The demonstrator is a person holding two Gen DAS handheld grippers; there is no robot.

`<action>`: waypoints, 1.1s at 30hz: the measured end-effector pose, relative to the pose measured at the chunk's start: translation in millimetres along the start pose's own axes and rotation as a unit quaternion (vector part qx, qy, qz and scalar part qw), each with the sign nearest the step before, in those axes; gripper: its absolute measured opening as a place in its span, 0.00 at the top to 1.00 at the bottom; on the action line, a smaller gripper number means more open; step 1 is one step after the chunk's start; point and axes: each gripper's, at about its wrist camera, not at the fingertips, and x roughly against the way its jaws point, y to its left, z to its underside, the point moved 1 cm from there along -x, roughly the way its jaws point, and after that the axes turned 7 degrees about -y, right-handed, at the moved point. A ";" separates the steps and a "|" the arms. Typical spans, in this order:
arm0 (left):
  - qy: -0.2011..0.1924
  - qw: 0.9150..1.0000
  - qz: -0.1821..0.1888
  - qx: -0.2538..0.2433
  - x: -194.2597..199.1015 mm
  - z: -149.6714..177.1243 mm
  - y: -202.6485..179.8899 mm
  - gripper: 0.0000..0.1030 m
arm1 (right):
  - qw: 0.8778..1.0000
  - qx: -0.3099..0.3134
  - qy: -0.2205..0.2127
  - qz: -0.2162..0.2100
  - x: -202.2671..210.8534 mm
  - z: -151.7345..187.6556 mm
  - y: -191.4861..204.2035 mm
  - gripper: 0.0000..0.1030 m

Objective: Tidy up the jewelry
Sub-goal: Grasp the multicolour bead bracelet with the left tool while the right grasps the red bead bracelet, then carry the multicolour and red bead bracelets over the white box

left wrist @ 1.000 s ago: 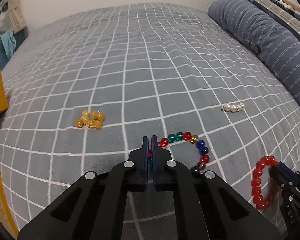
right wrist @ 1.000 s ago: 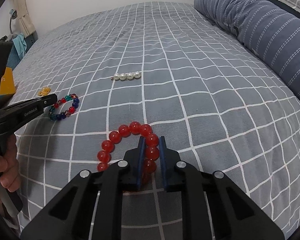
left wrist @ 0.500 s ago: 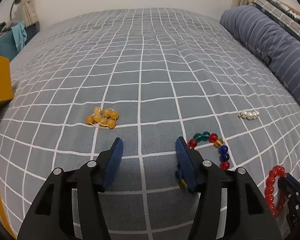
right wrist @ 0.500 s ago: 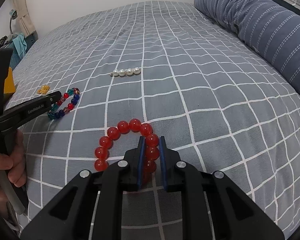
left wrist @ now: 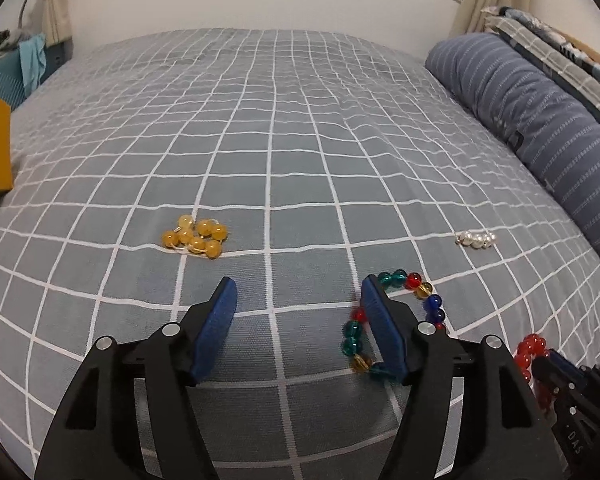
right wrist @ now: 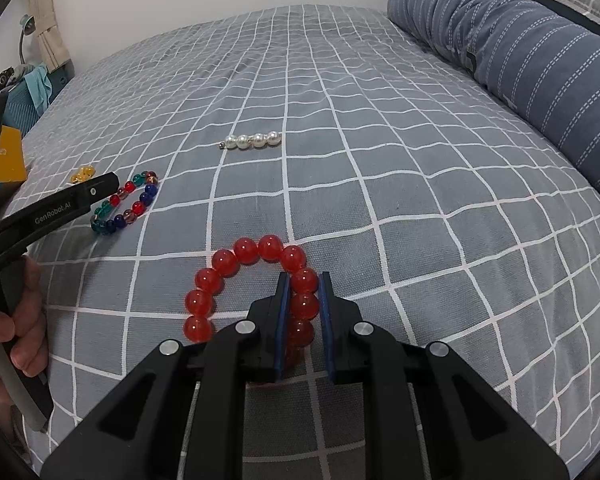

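Right wrist view is showing the right gripper (right wrist: 303, 312) clamping the red bracelet (right wrist: 244, 280) against the bedspread (right wrist: 380, 160), seemingly readying a lift, while the left gripper (left wrist: 296, 312) is opening beside the multicoloured bracelet (left wrist: 396, 312), lying released under its right finger.

Even, soft indoor light; faint shadows; sharp centre; strong fisheye bending, dark vignette corners.

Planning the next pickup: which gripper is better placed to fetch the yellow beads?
Left. The left gripper is empty, its jaws opening, with the yellow beads just ahead. The right gripper is shut on the red bracelet.
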 end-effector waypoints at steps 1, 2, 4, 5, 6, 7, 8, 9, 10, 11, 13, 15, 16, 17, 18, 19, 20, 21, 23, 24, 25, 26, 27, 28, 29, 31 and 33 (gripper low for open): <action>-0.001 1.000 0.000 -0.003 0.0 0.0 -1.7 0.38 | 1.000 0.000 -0.001 0.000 0.0 0.2 -0.1 0.86; 0.000 1.000 -0.004 -0.009 -0.5 0.4 -3.7 0.38 | 1.000 0.000 -0.002 0.000 -0.3 0.4 -0.3 0.86; 0.003 1.000 -0.003 -0.021 -1.7 1.1 -8.1 0.36 | 1.000 -0.001 -0.004 -0.001 0.0 1.7 -0.7 0.86; 0.001 1.000 0.000 -0.025 -0.4 1.3 -9.3 0.35 | 1.000 -0.001 -0.005 -0.002 0.2 2.4 -1.0 0.86; -0.001 1.000 0.002 -0.027 0.4 1.6 -10.9 0.35 | 1.000 -0.002 -0.005 -0.002 0.1 2.4 -1.2 0.86; -0.002 1.000 0.005 -0.031 0.8 2.1 -12.6 0.34 | 1.000 -0.002 -0.006 -0.002 -0.1 2.4 -1.4 0.86; 0.000 0.999 0.004 -0.035 0.3 3.2 -13.9 0.33 | 1.000 -0.002 -0.006 -0.002 0.0 2.8 -1.5 0.86; 0.008 0.999 -0.002 -0.041 -2.8 4.2 -16.0 0.34 | 1.000 -0.002 -0.007 -0.002 0.0 2.9 -1.2 0.86; 0.011 0.999 -0.007 -0.046 -4.3 5.1 -17.5 0.35 | 1.000 -0.002 -0.007 -0.002 0.2 3.0 -1.1 0.86; 0.011 0.999 -0.013 -0.051 -4.9 5.6 -18.9 0.40 | 1.000 -0.002 -0.007 -0.002 0.1 2.7 -1.3 0.86; 0.014 0.998 -0.028 -0.061 -6.0 6.5 -21.9 0.54 | 1.000 -0.004 -0.007 -0.003 0.3 3.0 -1.4 0.86; 0.013 0.997 -0.036 -0.065 -5.6 7.2 -23.1 0.71 | 1.000 -0.005 -0.007 -0.005 0.4 3.2 -1.1 0.86; 0.013 0.997 -0.039 -0.064 -5.8 6.9 -21.7 0.77 | 1.000 -0.006 -0.007 -0.005 0.6 3.0 -1.1 0.86; 0.013 0.997 -0.044 -0.063 -5.4 6.5 -20.4 0.84 | 1.000 -0.007 -0.008 -0.005 1.1 2.7 -1.3 0.87; 0.013 0.997 -0.050 -0.061 -4.5 5.6 -19.3 0.87 | 1.000 -0.008 -0.007 -0.006 1.5 2.5 -1.7 0.87; 0.015 0.996 -0.054 -0.062 -3.9 4.4 -18.2 0.90 | 1.000 -0.012 -0.007 -0.007 2.1 2.2 -2.3 0.87; 0.018 0.996 -0.056 -0.065 -2.4 4.2 -18.1 0.91 | 1.000 -0.016 -0.006 -0.010 2.7 1.1 -3.3 0.87; 0.022 0.996 -0.057 -0.069 0.8 3.4 -18.9 0.91 | 1.000 -0.018 -0.005 -0.011 4.1 0.9 -4.5 0.87; 0.027 0.996 -0.057 -0.069 7.2 3.2 -18.7 0.91 | 1.000 -0.018 -0.005 -0.011 6.2 -0.2 -4.8 0.87; 0.030 0.996 -0.057 -0.069 10.7 3.8 -18.5 0.91 | 1.000 -0.018 -0.005 -0.011 7.5 -0.8 -4.6 0.87; 0.035 0.996 -0.056 -0.067 15.7 4.3 -18.1 0.91 | 1.000 -0.018 -0.006 -0.011 8.5 -1.3 -4.3 0.87; 0.037 0.996 -0.054 -0.065 19.0 4.6 -17.9 0.91 | 1.000 -0.018 -0.006 -0.012 7.4 -0.8 -4.8 0.87; 0.041 0.996 -0.051 -0.062 24.5 4.8 -17.1 0.91 | 1.000 -0.019 -0.007 -0.013 9.3 -1.7 -4.5 0.87; 0.043 0.996 -0.050 -0.060 28.2 5.2 -16.4 0.91 | 1.000 -0.020 -0.008 -0.014 11.6 -2.6 -3.9 0.87; 0.044 0.996 -0.046 -0.057 34.2 5.0 -15.2 0.91 | 1.000 -0.020 -0.010 -0.016 14.3 -3.4 -3.2 0.87; 0.043 0.997 -0.038 -0.053 44.8 4.5 -13.9 0.91 | 1.000 -0.021 -0.014 -0.017 19.5 -5.0 -1.6 0.87; 0.041 0.997 -0.036 -0.051 56.7 4.8 -12.4 0.91 | 0.999 -0.021 -0.018 -0.021 25.3 -7.4 0.1 0.87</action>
